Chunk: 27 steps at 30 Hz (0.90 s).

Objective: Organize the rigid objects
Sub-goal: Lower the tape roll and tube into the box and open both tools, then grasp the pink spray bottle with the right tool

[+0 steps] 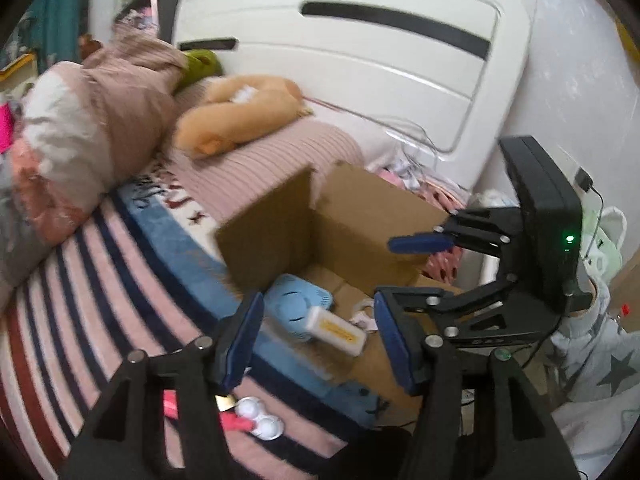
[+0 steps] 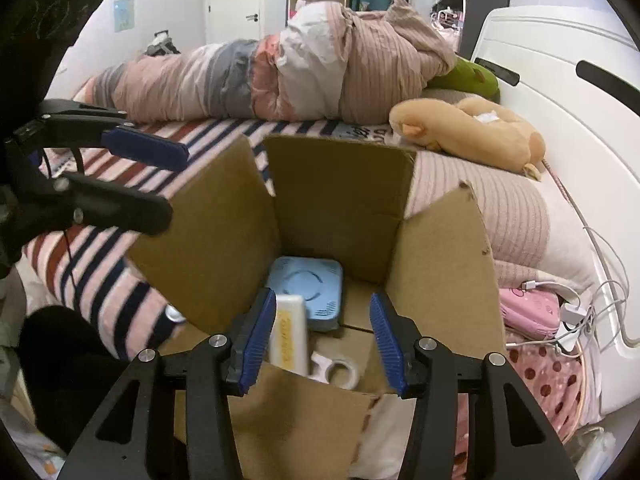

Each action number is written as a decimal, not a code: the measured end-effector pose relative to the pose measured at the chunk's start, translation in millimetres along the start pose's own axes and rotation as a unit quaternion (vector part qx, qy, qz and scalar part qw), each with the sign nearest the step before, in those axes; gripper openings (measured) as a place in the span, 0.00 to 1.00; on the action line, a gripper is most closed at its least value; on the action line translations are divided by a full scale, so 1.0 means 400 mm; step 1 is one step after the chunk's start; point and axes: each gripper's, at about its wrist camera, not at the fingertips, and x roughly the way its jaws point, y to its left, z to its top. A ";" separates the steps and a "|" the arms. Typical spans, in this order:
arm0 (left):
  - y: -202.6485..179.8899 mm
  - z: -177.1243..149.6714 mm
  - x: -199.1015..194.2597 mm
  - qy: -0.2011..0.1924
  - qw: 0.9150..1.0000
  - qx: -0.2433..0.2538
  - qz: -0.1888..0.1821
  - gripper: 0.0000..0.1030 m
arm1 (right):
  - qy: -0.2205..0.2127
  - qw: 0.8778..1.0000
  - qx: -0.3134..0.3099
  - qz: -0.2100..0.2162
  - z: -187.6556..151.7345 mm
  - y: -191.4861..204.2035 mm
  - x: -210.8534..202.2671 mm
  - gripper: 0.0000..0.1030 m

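The white tape dispenser (image 2: 335, 369) lies half hidden behind the cardboard box (image 2: 440, 280) front flap; the white case's (image 2: 289, 332) yellow label is unreadable.

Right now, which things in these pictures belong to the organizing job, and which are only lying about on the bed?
Belong to the job:
cardboard box
blue device in the box
white block with yellow label in the box
tape dispenser in the box
white and pink toy on the bedcover

Lying about:
orange plush toy
rolled duvet
green plush
charger cables

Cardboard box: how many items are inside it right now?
3. In the cardboard box: a blue square device at the back, a white bar with a yellow label leaning on it, and a white tape dispenser in front. More may be hidden.
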 end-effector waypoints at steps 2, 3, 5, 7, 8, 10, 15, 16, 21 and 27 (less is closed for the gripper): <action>0.031 -0.024 -0.050 -0.015 0.999 -0.014 0.024 0.55 | -0.015 1.000 -0.002 0.011 0.015 0.032 -0.022 0.44; 0.047 -0.036 -0.067 -0.019 0.999 -0.020 0.036 0.55 | -0.024 1.000 -0.005 0.018 0.022 0.050 -0.033 0.44; 0.085 -0.075 -0.107 -0.027 0.997 -0.030 0.059 0.55 | -0.042 0.998 -0.010 0.039 0.038 0.095 -0.053 0.44; 0.125 -0.119 -0.130 -0.026 0.995 -0.043 0.081 0.56 | -0.060 0.995 -0.017 0.074 0.057 0.163 -0.070 0.44; 0.140 -0.135 -0.134 -0.025 0.995 -0.047 0.088 0.56 | -0.064 0.994 -0.021 0.084 0.060 0.185 -0.072 0.44; 0.182 -0.181 -0.139 -0.019 0.993 -0.062 0.102 0.56 | -0.065 0.991 -0.032 0.109 0.071 0.259 -0.062 0.44; 0.291 -0.293 -0.108 0.001 0.988 -0.102 0.112 0.58 | -0.020 0.987 -0.044 0.152 0.065 0.387 0.037 0.44; 0.316 -0.314 -0.098 0.005 0.987 -0.109 0.116 0.58 | -0.009 0.987 -0.047 0.155 0.061 0.405 0.063 0.44; 0.400 -0.384 -0.049 0.014 0.984 -0.146 0.100 0.58 | 0.058 0.986 -0.043 0.148 0.039 0.462 0.238 0.44; 0.467 -0.435 0.015 0.035 0.979 -0.180 0.090 0.58 | 0.088 0.992 -0.042 0.079 0.039 0.450 0.425 0.43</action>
